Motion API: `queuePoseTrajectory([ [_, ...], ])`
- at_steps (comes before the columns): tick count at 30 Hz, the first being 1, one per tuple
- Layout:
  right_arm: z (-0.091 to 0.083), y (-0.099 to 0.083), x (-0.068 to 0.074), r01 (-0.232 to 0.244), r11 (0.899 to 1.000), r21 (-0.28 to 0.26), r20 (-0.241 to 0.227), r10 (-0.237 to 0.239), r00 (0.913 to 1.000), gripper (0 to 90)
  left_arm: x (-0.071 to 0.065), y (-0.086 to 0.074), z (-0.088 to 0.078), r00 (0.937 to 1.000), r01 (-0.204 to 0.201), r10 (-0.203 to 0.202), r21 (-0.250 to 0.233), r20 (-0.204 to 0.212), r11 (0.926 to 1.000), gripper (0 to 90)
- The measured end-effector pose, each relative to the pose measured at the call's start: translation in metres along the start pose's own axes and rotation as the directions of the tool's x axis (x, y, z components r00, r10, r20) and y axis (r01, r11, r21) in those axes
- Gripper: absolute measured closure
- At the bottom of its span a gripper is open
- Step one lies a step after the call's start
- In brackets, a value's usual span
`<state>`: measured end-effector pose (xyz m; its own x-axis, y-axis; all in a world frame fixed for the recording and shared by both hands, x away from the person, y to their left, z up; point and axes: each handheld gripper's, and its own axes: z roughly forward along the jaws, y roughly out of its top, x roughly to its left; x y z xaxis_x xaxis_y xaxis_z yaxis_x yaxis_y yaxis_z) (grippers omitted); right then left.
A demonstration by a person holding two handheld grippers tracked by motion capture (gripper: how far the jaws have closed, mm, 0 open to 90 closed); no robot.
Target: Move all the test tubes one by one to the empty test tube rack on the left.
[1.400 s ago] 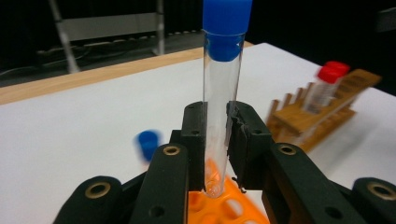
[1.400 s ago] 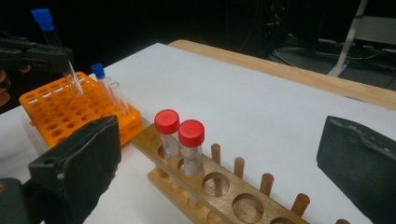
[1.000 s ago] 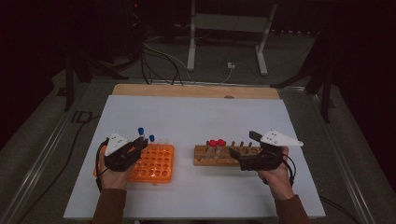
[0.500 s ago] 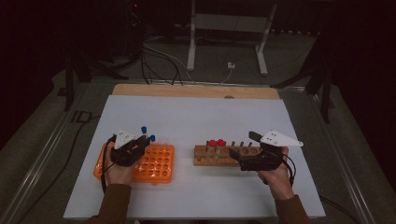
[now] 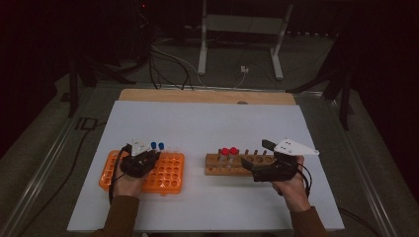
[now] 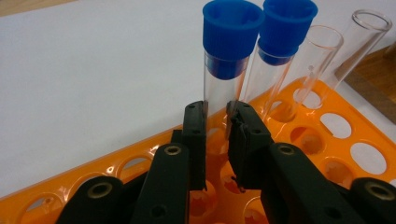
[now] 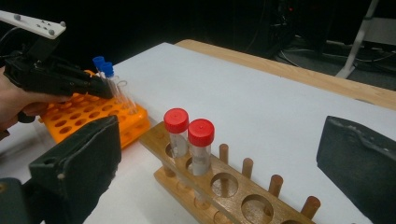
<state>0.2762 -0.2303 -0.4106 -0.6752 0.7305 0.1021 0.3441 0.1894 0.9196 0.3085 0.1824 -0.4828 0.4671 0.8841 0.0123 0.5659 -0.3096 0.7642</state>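
Looking down from the high view, the left gripper [image 5: 148, 157] sits over the far edge of the orange tube rack [image 5: 170, 185], at the blue-capped test tubes [image 5: 153, 145], while the right gripper [image 5: 259, 170] rests by the wooden rack [image 5: 213, 170] holding two red-capped tubes [image 5: 229, 152]. In the left gripper view, the jaws are clamped on the clear wall of the nearer blue-capped tube [image 6: 227, 51], just under its cap, the tube standing in a rack hole. It is likely light, stiff, smooth and breakable, so a gentle grip high on the barrel suits it; squeezing harder risks cracking or slipping. In the right gripper view, its jaws stand wide with nothing between them.
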Motion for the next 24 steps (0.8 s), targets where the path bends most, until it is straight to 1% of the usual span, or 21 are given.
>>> queuePoseTrajectory([
  [4,0.0,0.0,0.0,0.003,1.0,-0.002,-0.002,-0.003,1.0,0.4,0.0,0.0,0.0,1.0,0.002,-0.002,0.001,0.004,1.0,78.1],
  [6,-0.001,0.0,0.0,0.0,1.0,-0.002,-0.002,0.0,1.0,0.3,0.001,-0.001,-0.001,0.9998,0.015,-0.015,-0.003,0.011,0.9999,77.1],
  [7,-0.001,0.0,0.0,-0.001,1.0,-0.002,-0.003,0.001,1.0,0.4,0.002,-0.001,-0.002,0.9998,0.014,-0.014,-0.003,0.015,0.9999,76.6],
  [11,0.0,0.0,-0.001,0.002,1.0,-0.003,-0.003,-0.002,1.0,0.3,0.002,-0.004,-0.004,0.9997,0.024,-0.024,-0.012,0.011,0.9996,68.9],
  [14,0.0,0.0,-0.001,0.001,1.0,0.0,-0.003,-0.001,1.0,0.3,0.002,-0.006,-0.007,0.9993,0.033,-0.032,-0.03,0.018,0.999,60.7],
  [15,0.0,-0.001,-0.001,0.002,1.0,0.0,-0.002,-0.002,1.0,0.3,0.002,-0.006,-0.009,0.9993,0.029,-0.028,-0.042,0.026,0.9987,56.7],
  [17,0.001,-0.001,-0.001,-0.001,1.0,0.0,-0.001,0.001,1.0,0.4,0.002,-0.006,-0.014,0.999,0.034,-0.032,-0.077,0.031,0.9964,49.1],
  [18,0.001,-0.001,-0.001,-0.001,1.0,0.0,-0.001,0.001,1.0,0.4,0.001,-0.006,-0.017,0.9985,0.045,-0.041,-0.101,0.035,0.9939,42.4],
  [21,0.0,-0.001,-0.002,-0.006,1.0,-0.003,-0.006,0.006,1.0,0.4,-0.001,-0.006,-0.024,0.9976,0.063,-0.058,-0.147,0.038,0.9871,26.3],
  [23,0.001,-0.001,-0.002,-0.009,1.0,-0.002,-0.005,0.009,1.0,0.4,-0.001,-0.006,-0.028,0.9953,0.091,-0.084,-0.163,0.048,0.9824,17.3],
  [24,0.001,-0.001,-0.002,-0.009,1.0,0.001,-0.007,0.009,0.9999,1.0,0.0,-0.006,-0.03,0.9936,0.103,-0.093,-0.173,0.064,0.9795,15.0],
])
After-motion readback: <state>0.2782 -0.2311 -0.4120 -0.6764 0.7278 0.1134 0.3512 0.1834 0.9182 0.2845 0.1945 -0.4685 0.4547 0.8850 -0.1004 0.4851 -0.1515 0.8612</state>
